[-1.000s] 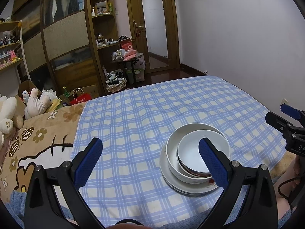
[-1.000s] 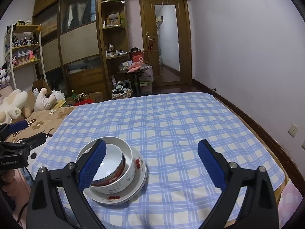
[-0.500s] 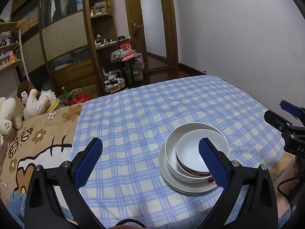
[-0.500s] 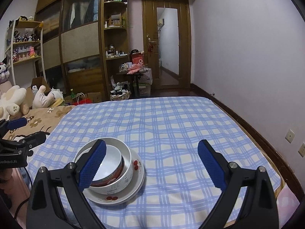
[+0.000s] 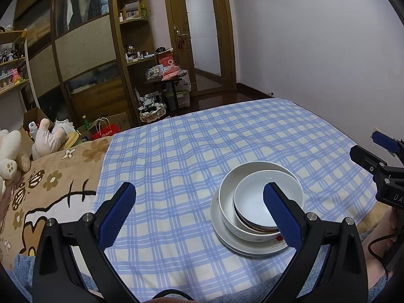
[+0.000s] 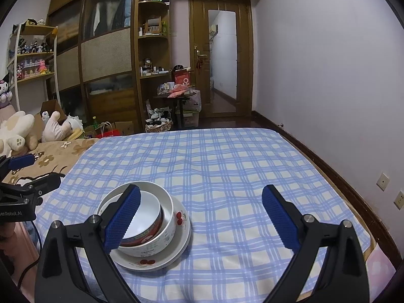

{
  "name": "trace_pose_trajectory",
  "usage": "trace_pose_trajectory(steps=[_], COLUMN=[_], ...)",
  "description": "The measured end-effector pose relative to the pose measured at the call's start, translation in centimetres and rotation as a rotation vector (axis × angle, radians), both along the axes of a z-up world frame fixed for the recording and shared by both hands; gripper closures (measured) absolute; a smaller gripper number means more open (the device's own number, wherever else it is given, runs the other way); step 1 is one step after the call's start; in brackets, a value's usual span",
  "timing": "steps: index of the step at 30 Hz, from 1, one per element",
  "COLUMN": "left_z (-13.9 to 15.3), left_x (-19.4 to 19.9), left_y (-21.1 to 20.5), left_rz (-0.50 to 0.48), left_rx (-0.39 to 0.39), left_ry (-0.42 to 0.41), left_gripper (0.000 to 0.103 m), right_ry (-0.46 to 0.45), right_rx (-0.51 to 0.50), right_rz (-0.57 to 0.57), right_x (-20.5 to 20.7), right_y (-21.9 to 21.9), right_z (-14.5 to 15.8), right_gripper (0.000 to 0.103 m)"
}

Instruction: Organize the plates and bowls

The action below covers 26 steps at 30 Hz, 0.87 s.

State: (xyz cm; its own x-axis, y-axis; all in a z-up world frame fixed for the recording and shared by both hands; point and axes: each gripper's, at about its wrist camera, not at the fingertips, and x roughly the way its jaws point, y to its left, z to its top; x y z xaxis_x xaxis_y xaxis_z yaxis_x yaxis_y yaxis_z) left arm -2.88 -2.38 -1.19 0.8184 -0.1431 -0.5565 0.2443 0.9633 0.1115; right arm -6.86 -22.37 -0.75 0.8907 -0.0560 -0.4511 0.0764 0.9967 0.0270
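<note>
A white plate (image 5: 227, 237) with cherry prints lies on the blue checked cloth (image 5: 181, 156). A large white bowl (image 5: 227, 209) stands on it, and a smaller bowl (image 5: 252, 202) with a red band sits tilted inside. The same plate (image 6: 181, 240), large bowl (image 6: 168, 223) and small bowl (image 6: 146, 214) show in the right wrist view. My left gripper (image 5: 199, 209) is open and empty, above the cloth left of the stack. My right gripper (image 6: 200, 212) is open and empty, right of the stack. Each gripper shows at the edge of the other's view.
The checked cloth covers a bed beside a brown flowered blanket (image 5: 45, 184). Plush toys (image 6: 17, 131) lie at the far left. A wardrobe and shelves (image 6: 108, 55), a cluttered small table (image 6: 176, 93) and a door (image 6: 222, 63) stand beyond. A wall runs along the right side.
Both grippers have drawn back slightly and stay open. The stack of plate and bowls has not moved.
</note>
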Motion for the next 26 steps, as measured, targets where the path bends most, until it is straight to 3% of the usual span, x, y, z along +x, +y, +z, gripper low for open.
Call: trace_pose_trajectory(steps=[26], left_z=[-0.23], left_x=[-0.02], left_y=[0.76], left_rz=[0.001], left_rx=[0.014], left_ry=[0.018], left_gripper=[0.003], right_ry=[0.020], right_rx=[-0.005], right_rz=[-0.001], right_x=[0.24], right_y=[-0.18], right_z=[-0.49], right_gripper=[0.002])
